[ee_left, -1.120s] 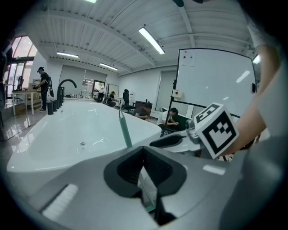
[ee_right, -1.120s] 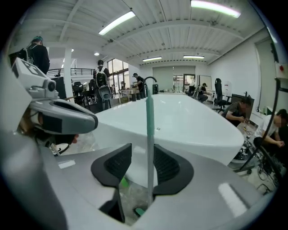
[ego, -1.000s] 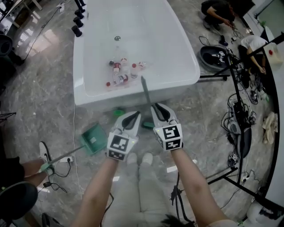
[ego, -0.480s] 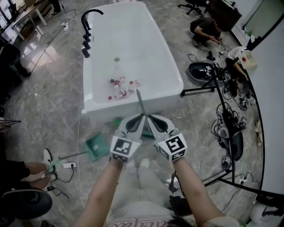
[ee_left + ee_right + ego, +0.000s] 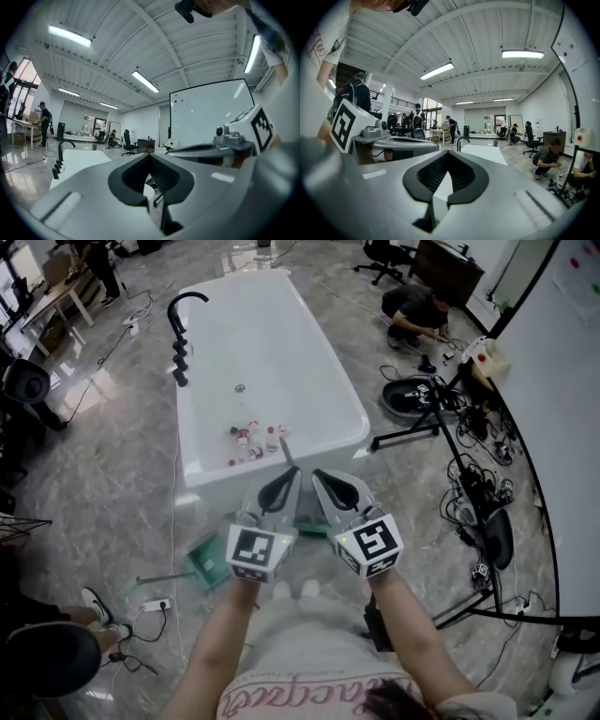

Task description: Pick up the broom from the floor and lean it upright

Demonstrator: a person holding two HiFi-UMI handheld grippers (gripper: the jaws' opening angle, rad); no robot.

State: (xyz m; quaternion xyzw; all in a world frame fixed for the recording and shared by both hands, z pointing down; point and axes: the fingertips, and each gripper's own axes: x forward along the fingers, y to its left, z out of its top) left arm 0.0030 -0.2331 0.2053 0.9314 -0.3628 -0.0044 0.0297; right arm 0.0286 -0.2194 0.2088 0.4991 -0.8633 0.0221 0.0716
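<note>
Broom is held before the person, its thin top poking past the jaw tips toward the white bathtub, its green head low between the grippers. Side by side, the left gripper and the right gripper are both clamped on it.

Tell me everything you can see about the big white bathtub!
The long white glossy bathtub stands on the grey marbled floor. A curved black tap and black knobs stand along its far left side. A small round drain shows in its bottom, and little red-capped bottles lie inside near the front. A thin grey broom stick shows in front of its near end.
</note>
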